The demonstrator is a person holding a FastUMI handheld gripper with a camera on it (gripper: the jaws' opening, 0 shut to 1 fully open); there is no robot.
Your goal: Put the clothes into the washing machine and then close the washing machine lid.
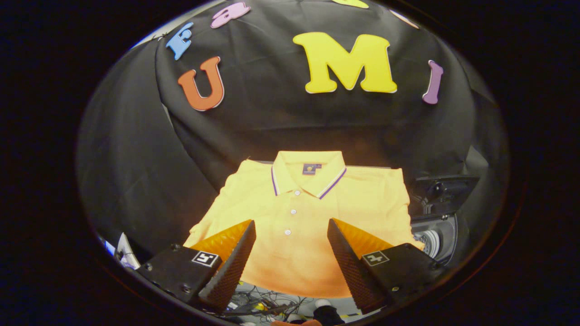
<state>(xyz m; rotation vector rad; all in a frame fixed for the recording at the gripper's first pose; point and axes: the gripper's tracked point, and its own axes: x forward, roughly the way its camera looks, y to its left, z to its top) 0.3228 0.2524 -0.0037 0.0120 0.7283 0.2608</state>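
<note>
Ahead of the gripper point(291, 240), a shirt point(299, 213) lies flat, front side up, spread across a raised surface whose top is hidden beneath the fabric. It is a yellow polo of fine, slightly pebbled knit, with a folded collar point(309, 174) edged in thin white and purple stripes, a small dark label inside the neck, and a placket carrying three small white buttons point(293, 211) in a line running toward the fingers. Both short sleeves spread outward; the body is smooth with few creases. The jaws are released: the two fingers stand well apart with the lower chest of the shirt showing between them, and neither tip visibly presses on the cloth. Each finger is wedge-shaped, with a densely ribbed, dimpled inner pad point(235, 262), and each mounts to a blocky housing bearing a square printed marker point(206, 258). To the right of the shirt, just beside its sleeve, stands the washer point(437, 235), a dark machine with a rounded opening showing a pale metallic drum; a dark panel with a knob, probably its raised lid point(446, 188), sits above the opening. Behind the shirt hangs a wall point(253, 113) of matte black cloth, draped in broad folds. Below the shirt's hem, between the fingers, lies a tangle of thin cables point(260, 303) on a pale floor.
</note>
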